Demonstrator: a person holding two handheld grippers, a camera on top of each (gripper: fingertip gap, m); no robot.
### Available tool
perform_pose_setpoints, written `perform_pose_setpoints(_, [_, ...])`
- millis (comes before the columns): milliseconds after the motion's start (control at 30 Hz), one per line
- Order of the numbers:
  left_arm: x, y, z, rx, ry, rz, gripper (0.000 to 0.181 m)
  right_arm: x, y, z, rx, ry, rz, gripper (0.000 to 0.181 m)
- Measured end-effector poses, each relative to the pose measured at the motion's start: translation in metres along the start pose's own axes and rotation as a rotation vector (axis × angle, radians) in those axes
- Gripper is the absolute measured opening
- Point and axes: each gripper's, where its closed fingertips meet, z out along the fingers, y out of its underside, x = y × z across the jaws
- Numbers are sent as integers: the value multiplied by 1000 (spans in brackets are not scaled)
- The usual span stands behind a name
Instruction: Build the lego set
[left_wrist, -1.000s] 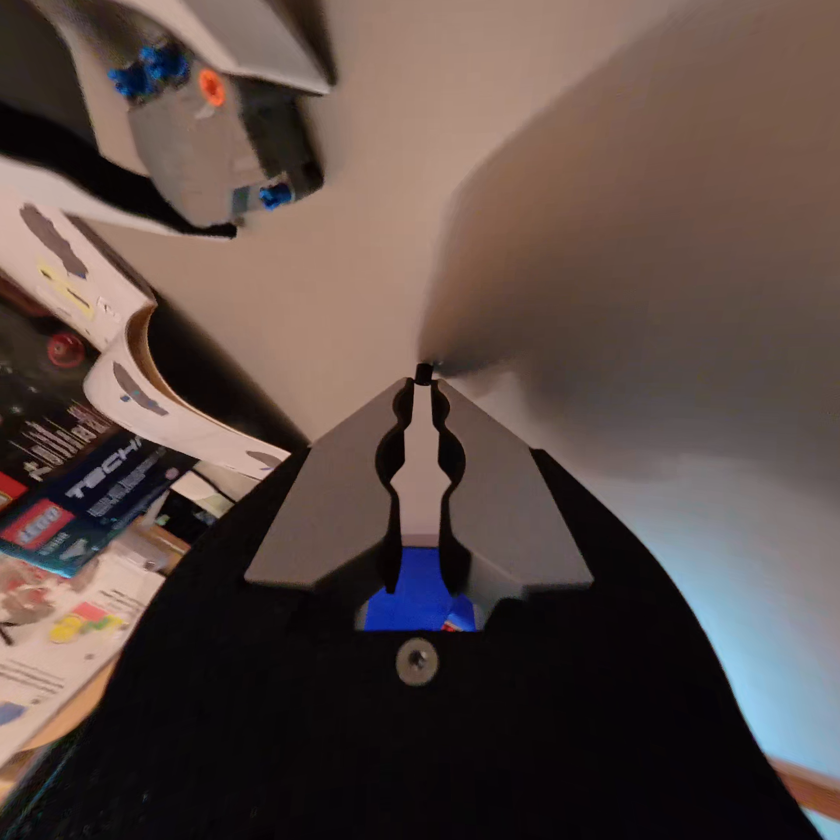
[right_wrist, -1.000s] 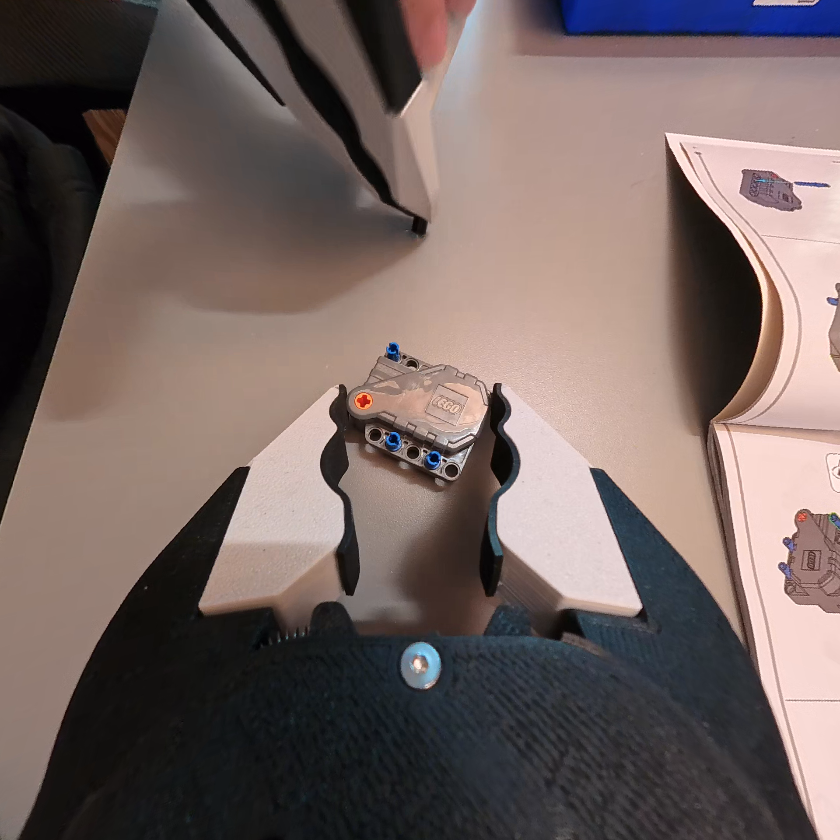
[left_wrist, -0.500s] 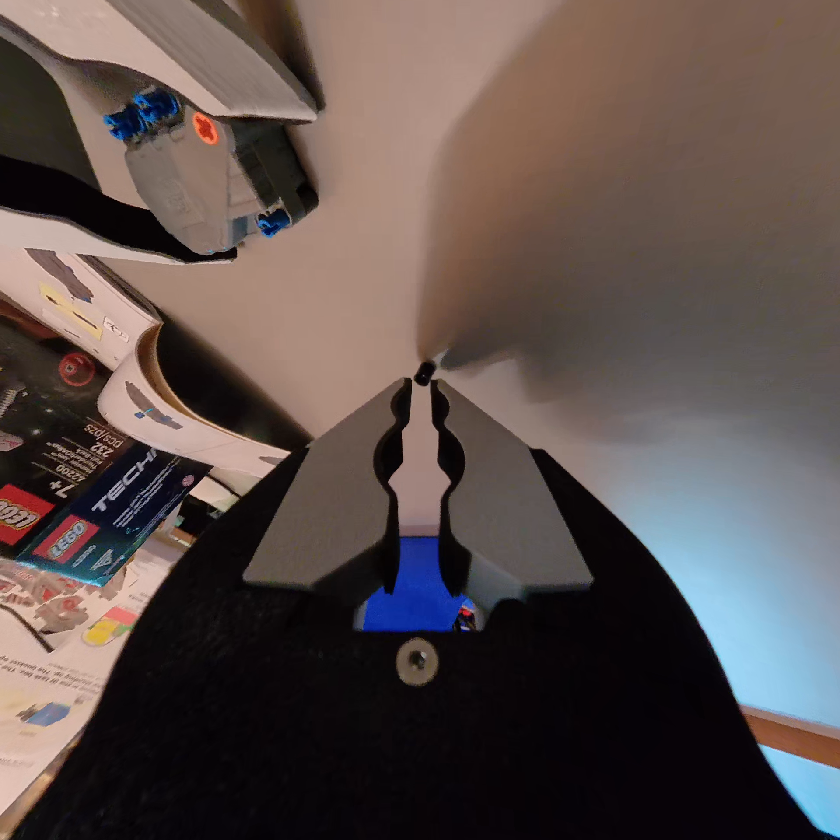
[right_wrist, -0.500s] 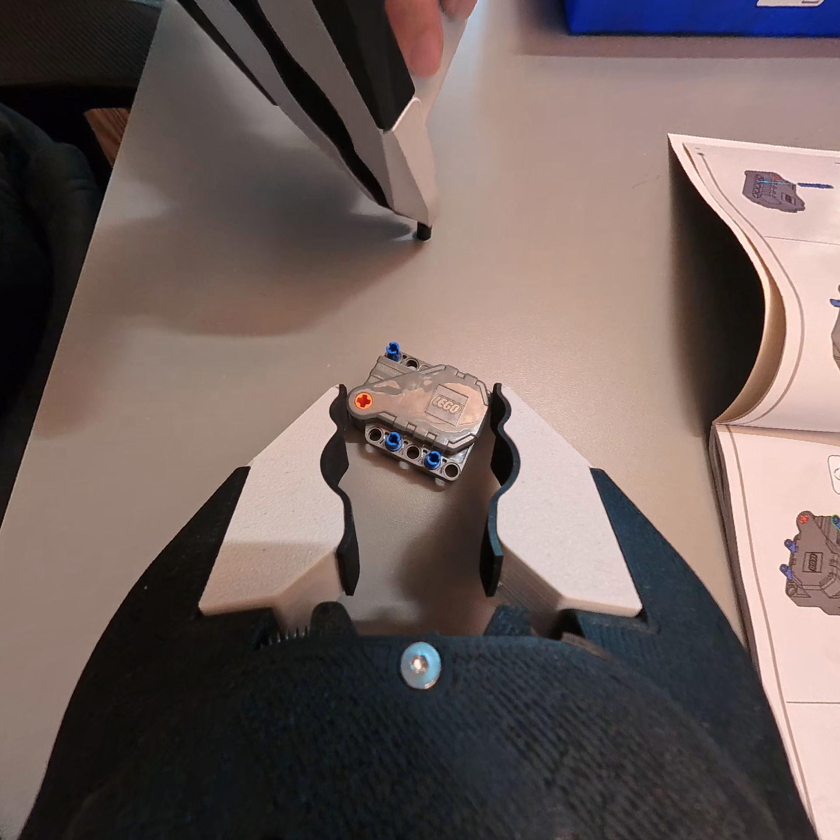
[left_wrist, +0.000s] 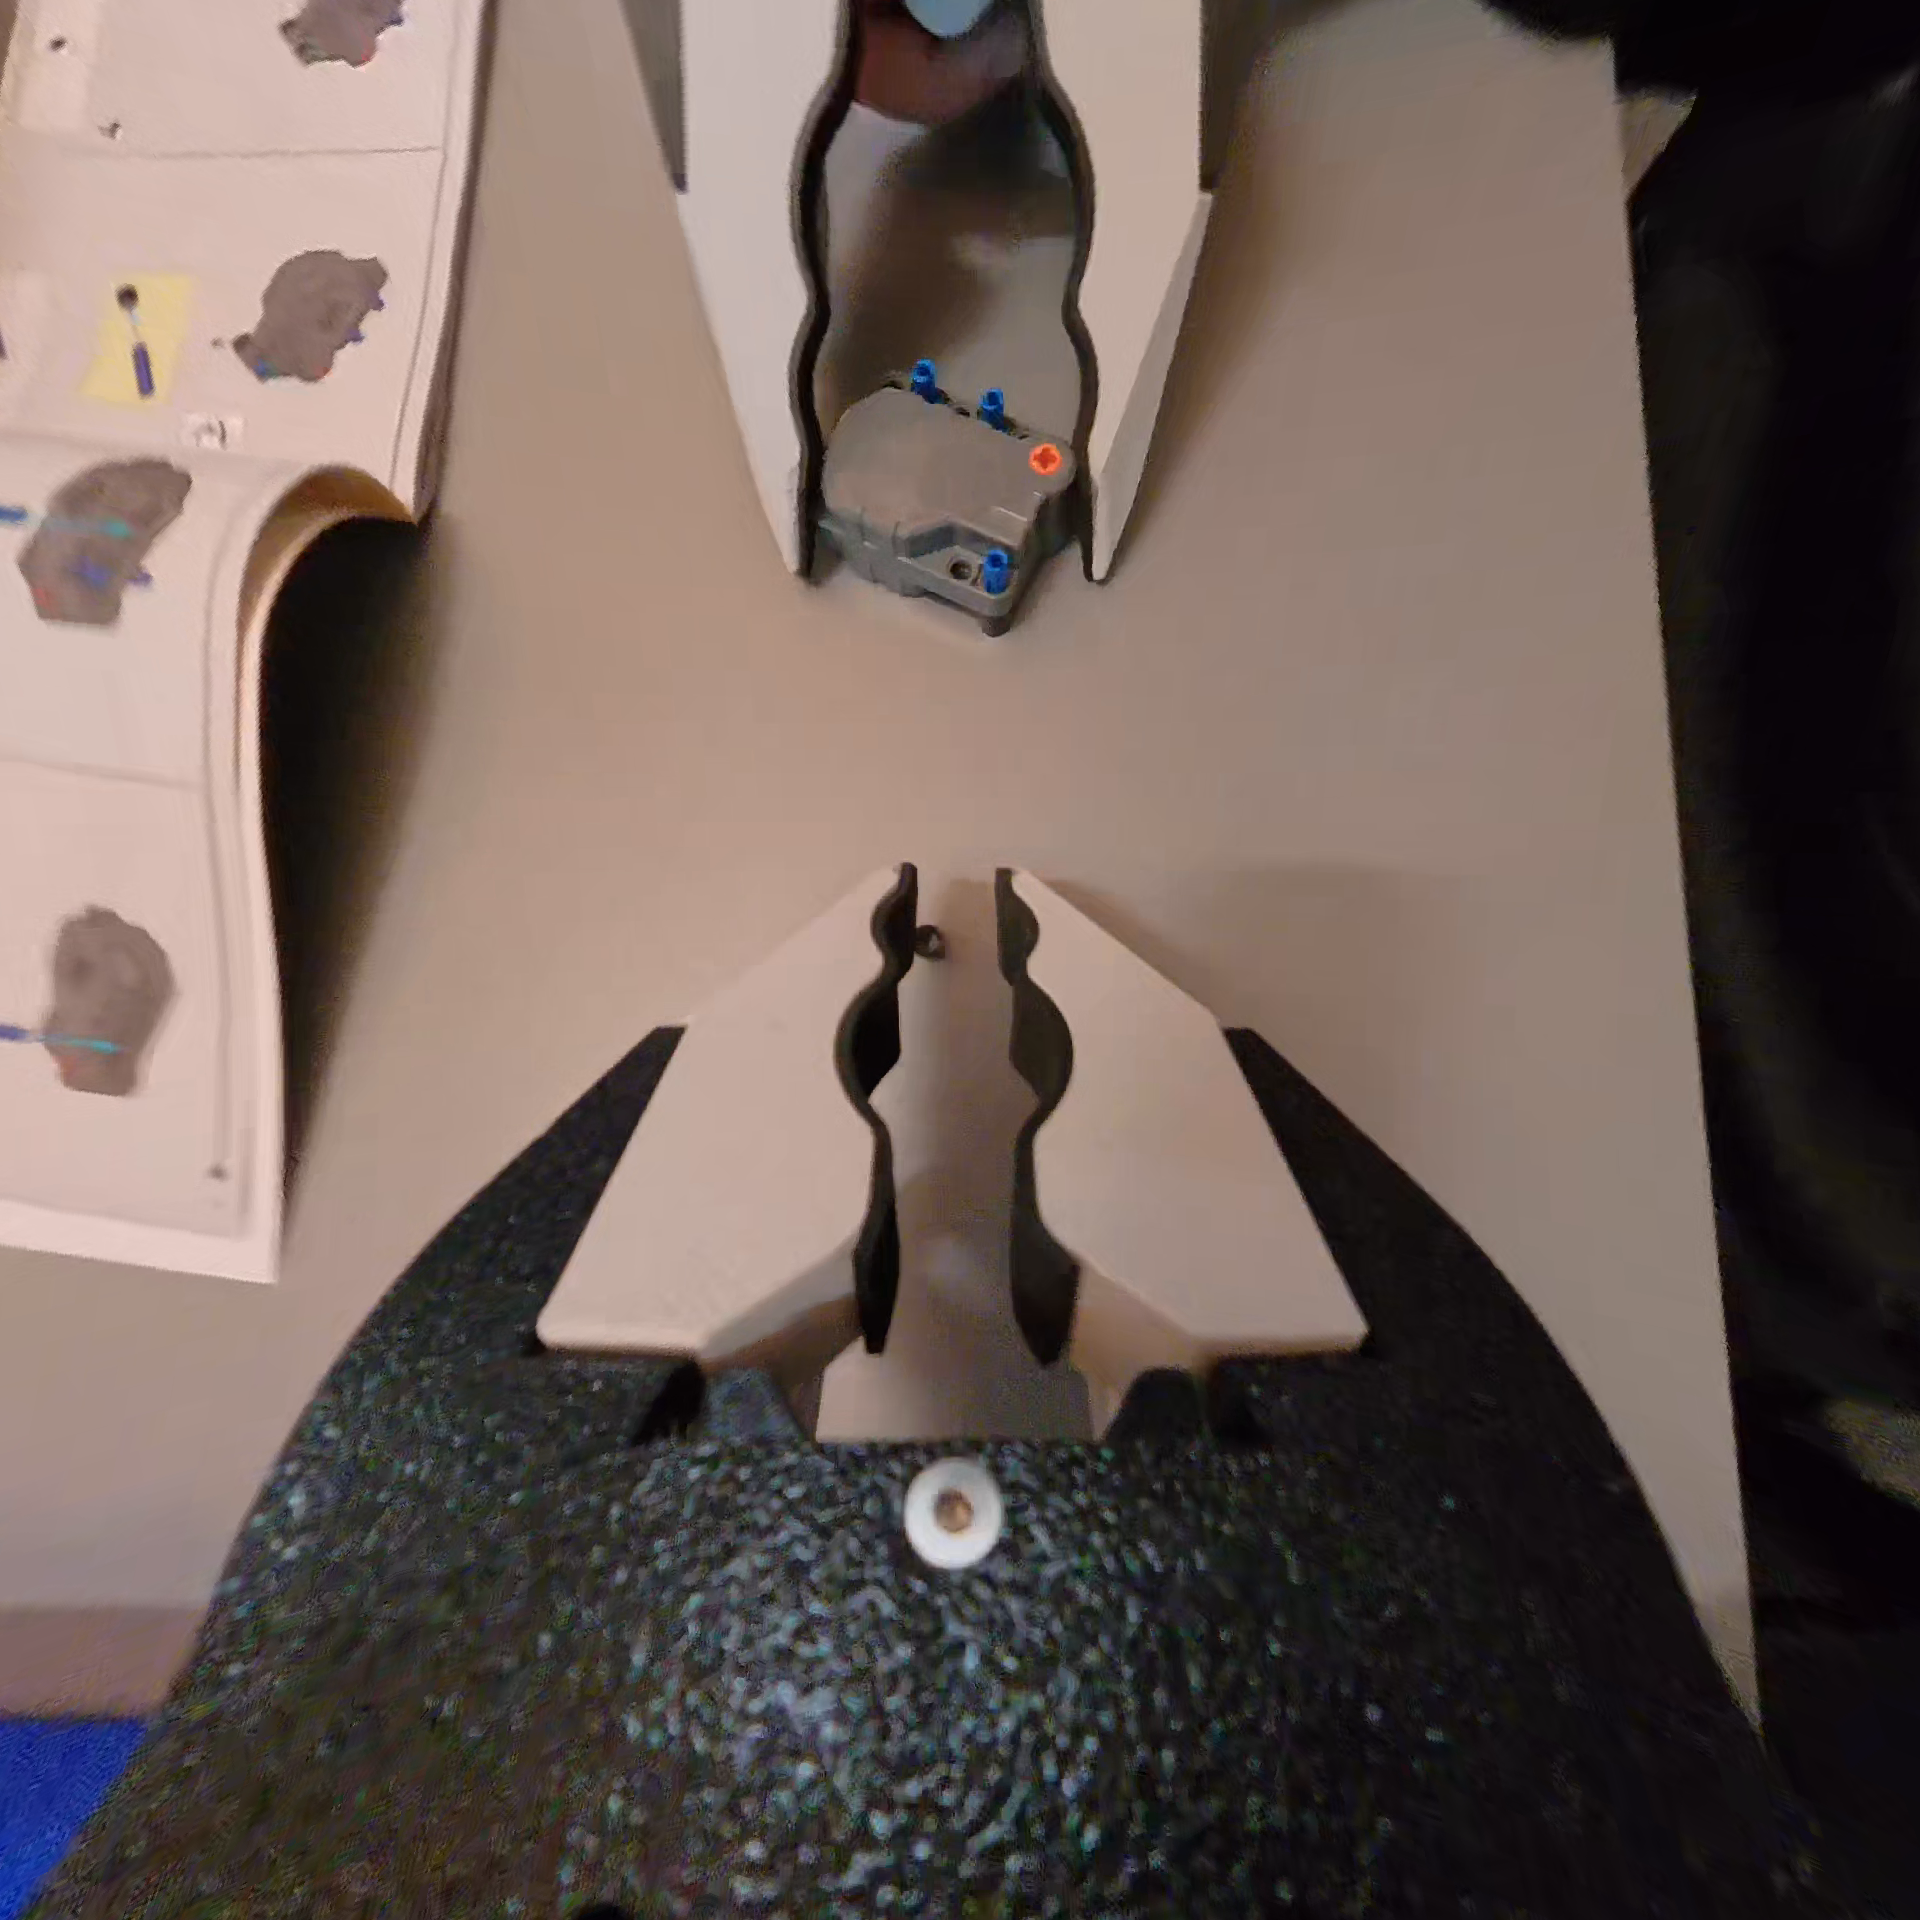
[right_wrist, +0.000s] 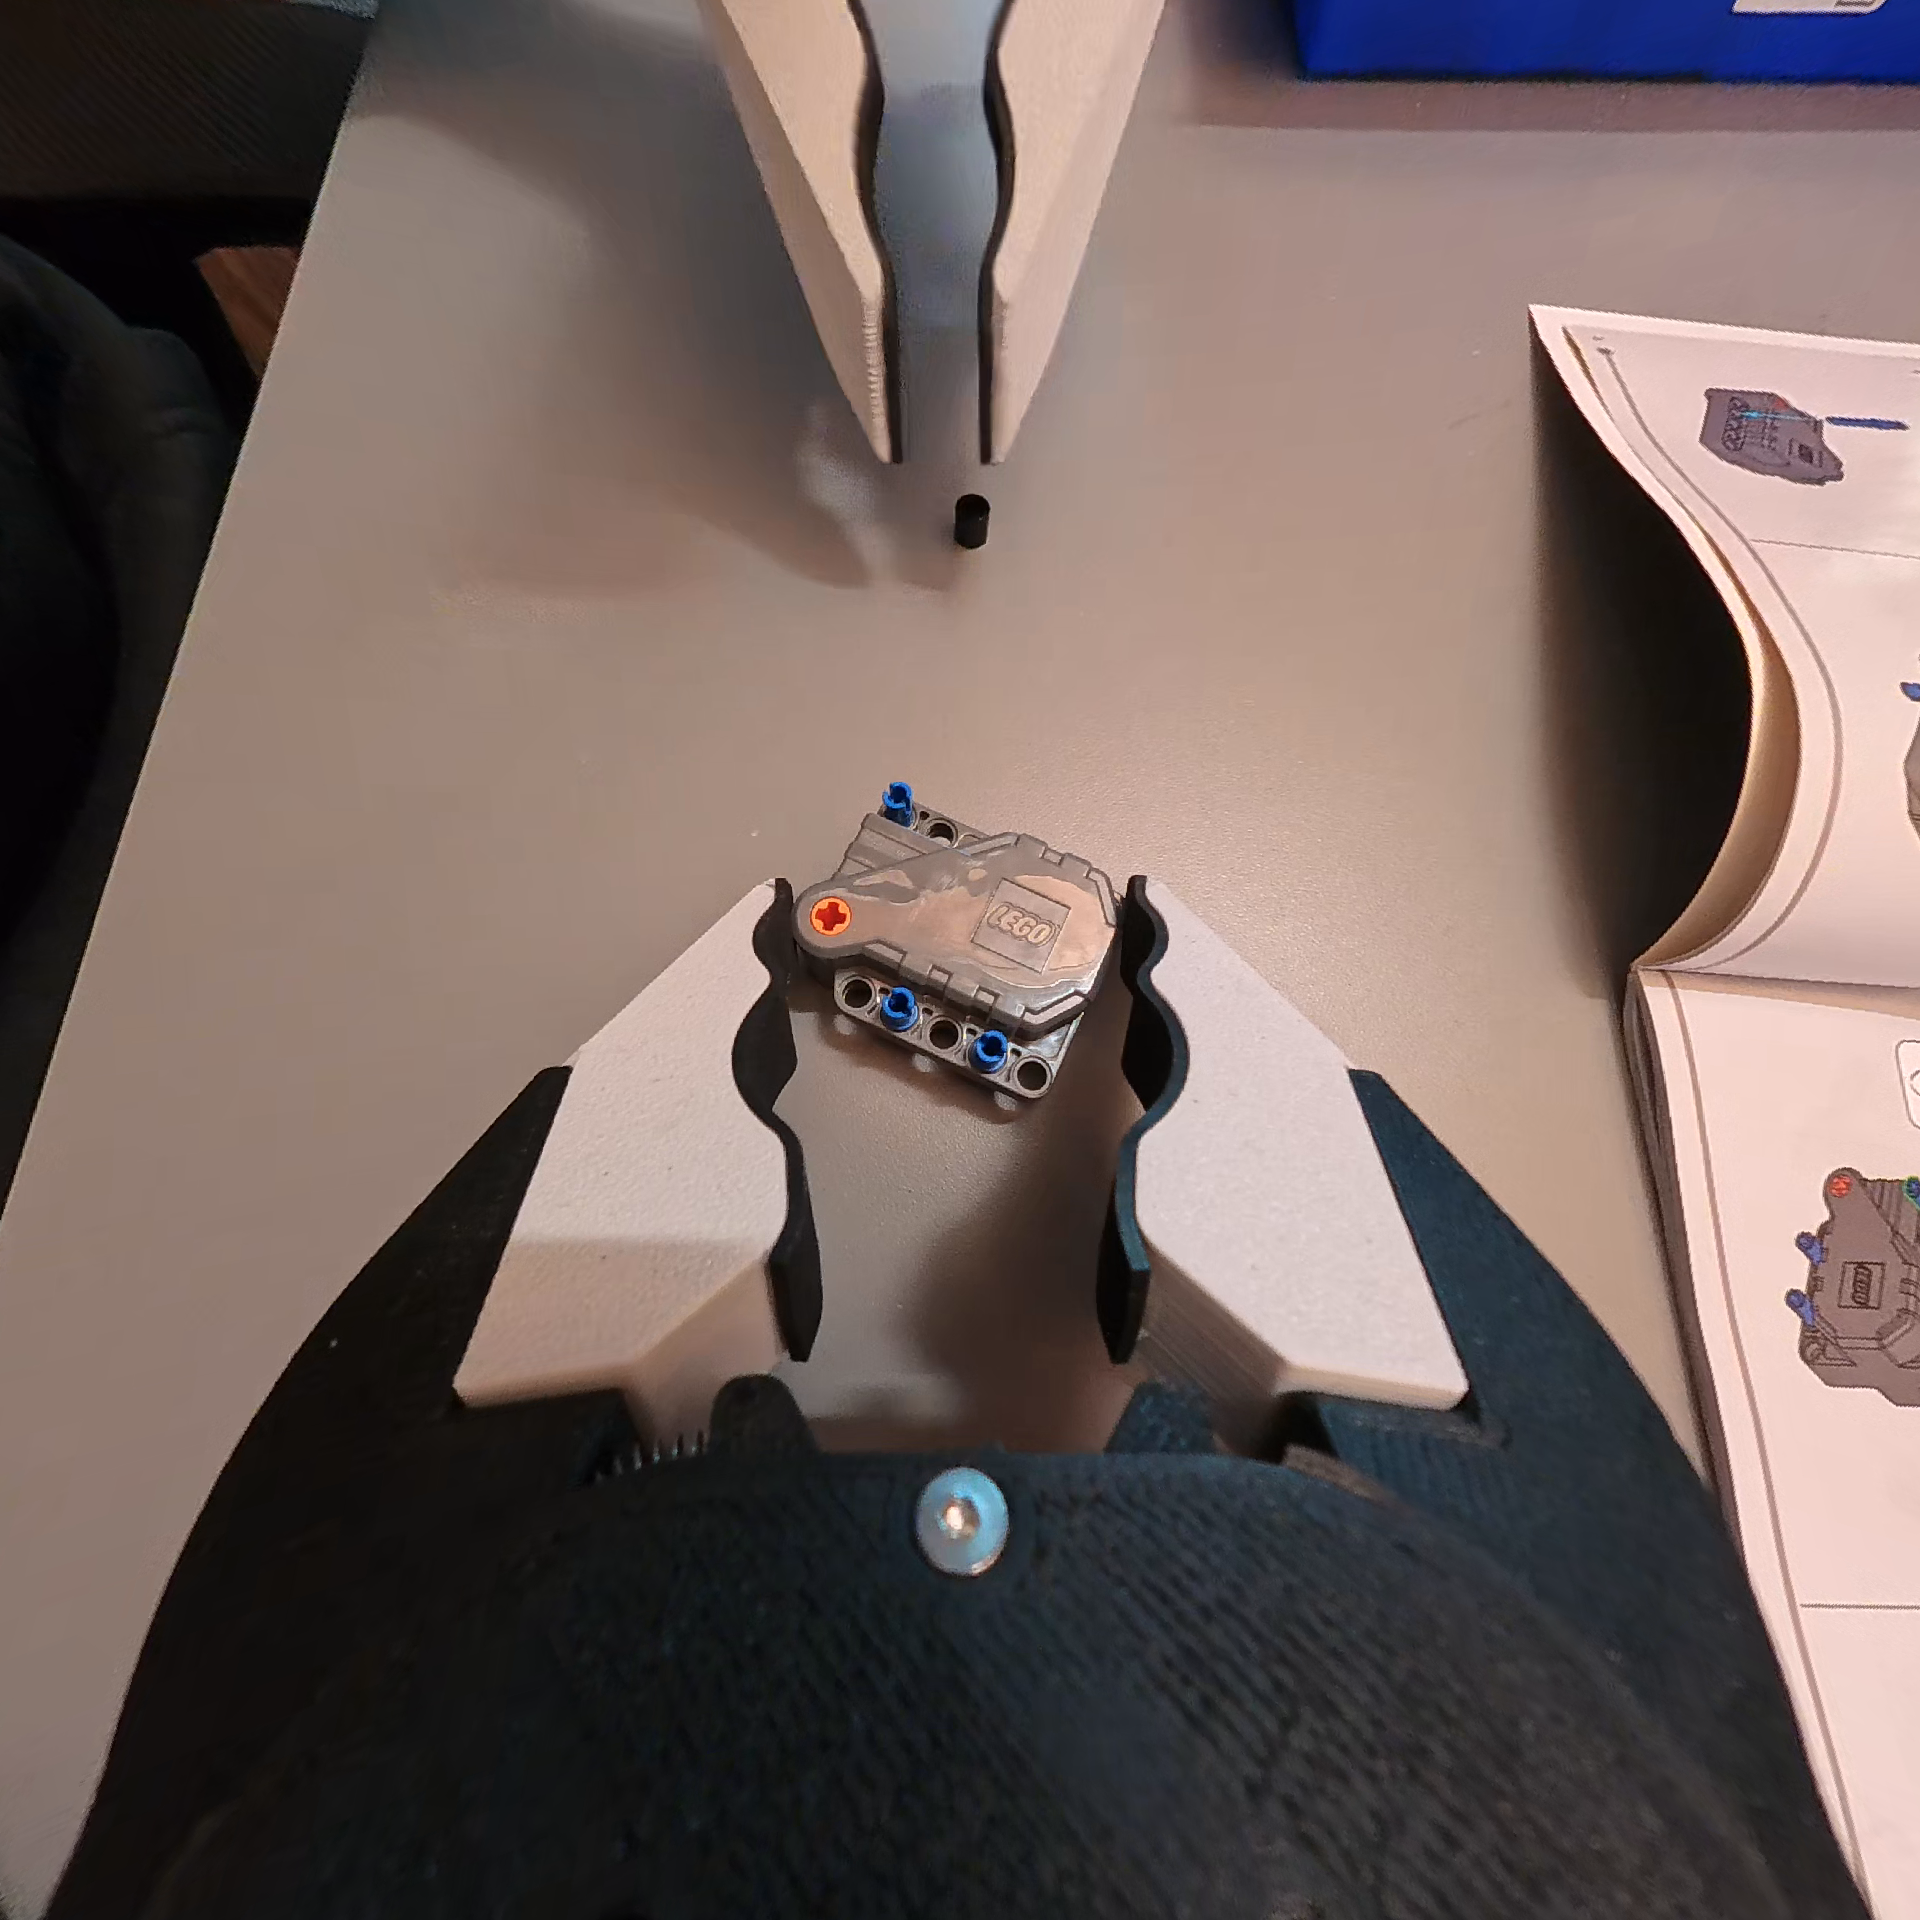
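Observation:
A grey motor block (right_wrist: 966, 930) with blue pins and an orange axle hole lies on the grey table (right_wrist: 520, 727). My right gripper (right_wrist: 956, 899) is shut on it, one finger at each side. It also shows in the left wrist view (left_wrist: 935, 499) between the right gripper's fingers (left_wrist: 748, 364). A small black pin (right_wrist: 971, 520) stands on the table just in front of my left gripper (right_wrist: 940, 457). The left gripper's jaws are slightly apart and hold nothing. In the left wrist view the pin (left_wrist: 932, 940) shows just below the left gripper (left_wrist: 953, 878).
An open instruction booklet (right_wrist: 1766, 779) lies to the right of the block and shows at the left of the left wrist view (left_wrist: 135, 675). A blue box (right_wrist: 1600, 42) sits at the far edge. The table's left edge (right_wrist: 239, 499) drops to dark floor. Tip to tip, the grippers are about 8 centimeters apart.
My left gripper has opened a little and let go of the black pin, which now stands free on the table. The left gripper has swung round to face the right one. The right gripper has not moved.

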Motion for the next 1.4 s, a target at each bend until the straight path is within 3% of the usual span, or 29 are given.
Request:
perform_pose_setpoints(33, [-2,4,1,26,-10,-36,12,0,0,0,0,0,0,62])
perform_pose_setpoints(233, [-6,16,9,115,-37,-75,10,0,0,0,0,0,0,62])
perform_pose_setpoints(667, [-7,18,11,103,-38,-38,4,0,0,0,0,-1,1,62])
perform_pose_setpoints(1000, [6,-46,27,108,-50,90,4,0,0,0,-1,-2,1,62])
perform_pose_setpoints(1400, [8,-54,42,91,21,87,4,-1,0,0,-1,-7,1,62])
